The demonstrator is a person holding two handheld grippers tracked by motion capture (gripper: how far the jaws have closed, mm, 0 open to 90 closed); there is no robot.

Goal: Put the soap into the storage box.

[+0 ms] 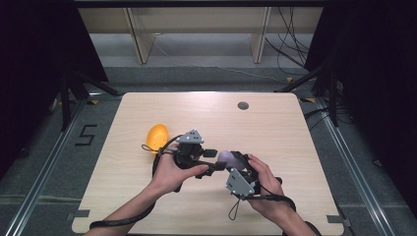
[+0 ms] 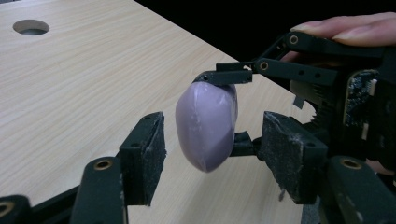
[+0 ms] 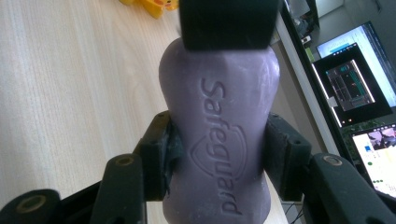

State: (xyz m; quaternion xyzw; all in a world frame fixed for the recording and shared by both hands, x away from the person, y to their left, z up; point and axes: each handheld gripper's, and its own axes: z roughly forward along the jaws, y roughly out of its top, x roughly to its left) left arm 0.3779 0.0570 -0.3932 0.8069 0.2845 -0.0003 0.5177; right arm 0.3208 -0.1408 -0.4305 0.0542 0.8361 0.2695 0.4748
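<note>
Right gripper (image 3: 215, 154) clamps purple soap (image 3: 219, 135) (waist).

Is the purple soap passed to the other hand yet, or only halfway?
About halfway. Done: the right gripper has the purple soap lifted off the table, squeezed tight. In hand: the left gripper sits around the soap, pads not touching it. Left: grip it, then the right one lets go.

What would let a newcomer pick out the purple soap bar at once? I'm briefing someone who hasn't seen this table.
Start at the pale wooden table and look near its middle, where two hands meet. The soap bar is clamped in the right gripper, off the tabletop, with the left gripper flanking it. It is pale purple, waisted and embossed "Safeguard", unlike the orange-yellow egg-shaped toy lying left of it.
</note>
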